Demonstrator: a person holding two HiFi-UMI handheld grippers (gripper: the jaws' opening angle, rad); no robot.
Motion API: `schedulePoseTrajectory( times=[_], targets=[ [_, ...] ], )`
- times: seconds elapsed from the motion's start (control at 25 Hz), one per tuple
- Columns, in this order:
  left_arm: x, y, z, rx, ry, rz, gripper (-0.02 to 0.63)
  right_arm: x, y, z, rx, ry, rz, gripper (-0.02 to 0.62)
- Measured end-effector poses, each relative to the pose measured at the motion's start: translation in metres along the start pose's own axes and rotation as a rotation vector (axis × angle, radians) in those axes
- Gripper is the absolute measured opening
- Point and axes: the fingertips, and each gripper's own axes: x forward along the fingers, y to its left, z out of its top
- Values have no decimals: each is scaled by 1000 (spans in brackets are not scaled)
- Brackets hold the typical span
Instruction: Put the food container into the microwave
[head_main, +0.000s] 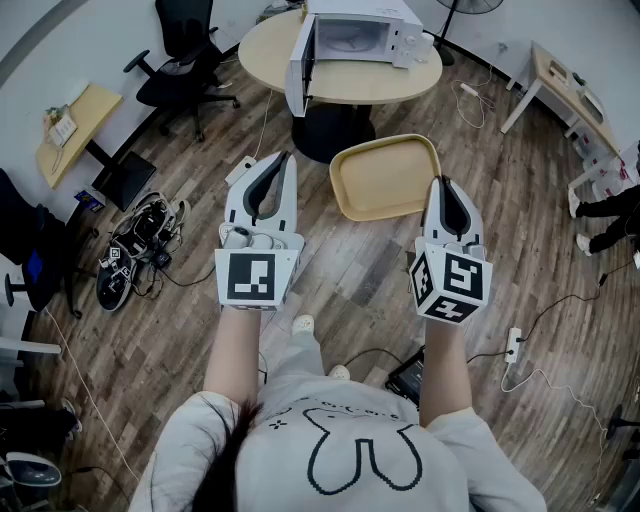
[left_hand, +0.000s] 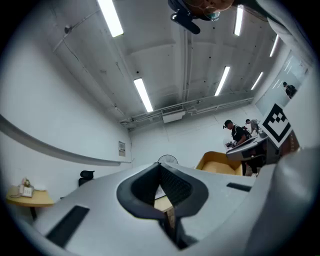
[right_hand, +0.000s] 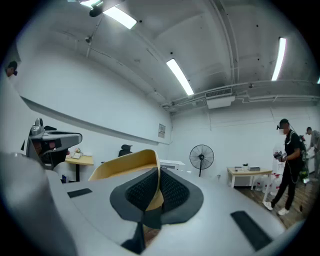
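The food container (head_main: 385, 178) is a shallow tan tray held level above the wood floor. My right gripper (head_main: 441, 183) is shut on its right rim; in the right gripper view the tan rim (right_hand: 127, 165) runs between the black pads (right_hand: 170, 192). My left gripper (head_main: 285, 158) hovers just left of the container, shut with nothing in it. In the left gripper view the container (left_hand: 217, 164) shows off to the right. The white microwave (head_main: 355, 38) stands on a round table (head_main: 270, 50) ahead, with its door (head_main: 301, 65) swung open to the left.
Left of the table stands a black office chair (head_main: 185, 60), with a small desk (head_main: 75, 125) further left. Cables and shoes (head_main: 135, 250) litter the floor at left. A power strip (head_main: 513, 345) lies at right, near another desk (head_main: 570, 90). A person (right_hand: 287, 165) stands in the distance.
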Motion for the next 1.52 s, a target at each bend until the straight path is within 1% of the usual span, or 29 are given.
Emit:
schedulePoseTrajectory(
  times=[0.24, 0.44, 0.52, 0.68, 0.88, 1.12, 1.28, 1.52],
  targets=[
    [-22, -1, 16, 20, -43, -27, 9, -35, 12, 8, -57, -54, 11, 37],
    [-19, 10, 20, 22, -64, -28, 9, -34, 18, 11, -80, -72, 7, 38],
    [-13, 16, 19, 21, -67, -29, 9, -29, 21, 16, -87, -94, 10, 37],
    [8, 30, 16, 21, -79, -39, 9, -9, 23, 24, -90, -131, 12, 38],
    [45, 50, 5, 14, -99, -72, 9, 30, 25, 25, -97, -133, -25, 38],
    [85, 73, -5, 13, -113, -121, 9, 71, 23, 28, -65, -129, -82, 38],
    [102, 89, -9, 5, -119, -138, 9, 90, 23, 32, -72, -127, -111, 38],
    [116, 99, -24, -13, -113, -158, 9, 108, 26, 31, -97, -113, -128, 38]
  ],
)
